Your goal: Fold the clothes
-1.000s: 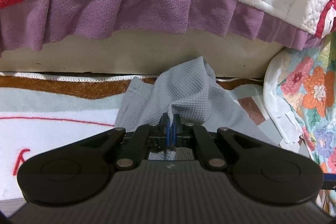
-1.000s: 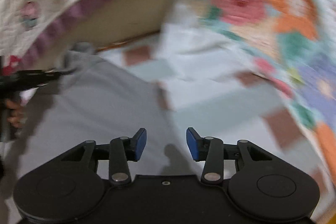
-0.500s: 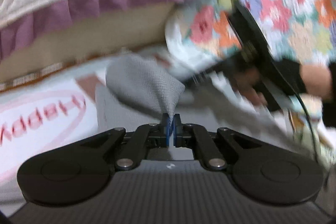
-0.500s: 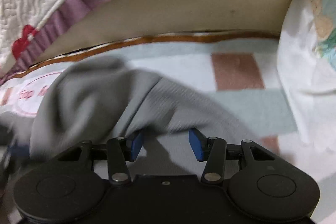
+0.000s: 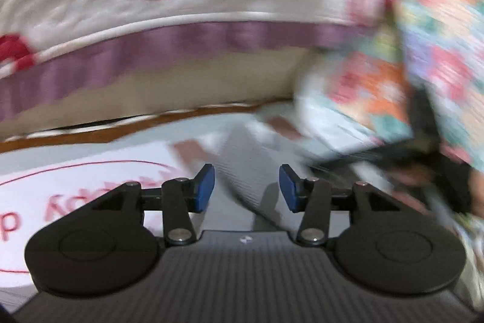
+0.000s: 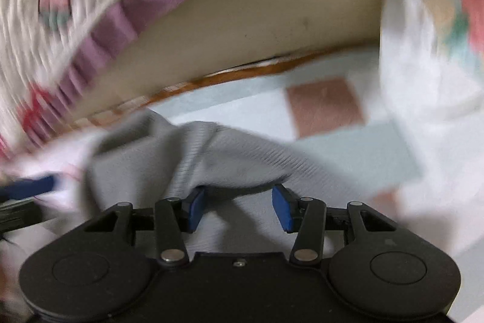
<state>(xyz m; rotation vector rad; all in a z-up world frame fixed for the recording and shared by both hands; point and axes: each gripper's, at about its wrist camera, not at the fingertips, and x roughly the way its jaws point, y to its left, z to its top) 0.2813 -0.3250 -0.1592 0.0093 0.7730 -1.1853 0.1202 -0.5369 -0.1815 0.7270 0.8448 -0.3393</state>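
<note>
Grey ribbed garment [image 6: 193, 150] rumpled, apparently half-folded; frames blurred.

Ahead, the bed frame [image 6: 272, 29] and floral quilt [image 5: 423, 56] wall in the mat [image 6: 348, 153].

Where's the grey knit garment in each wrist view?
Left wrist: grey knit garment at lower centre, seen between the open left gripper's fingers.
Right wrist: garment at left of centre, bunched just beyond the open right gripper.
Shared landmark: purple ruffled bedspread trim.
</note>
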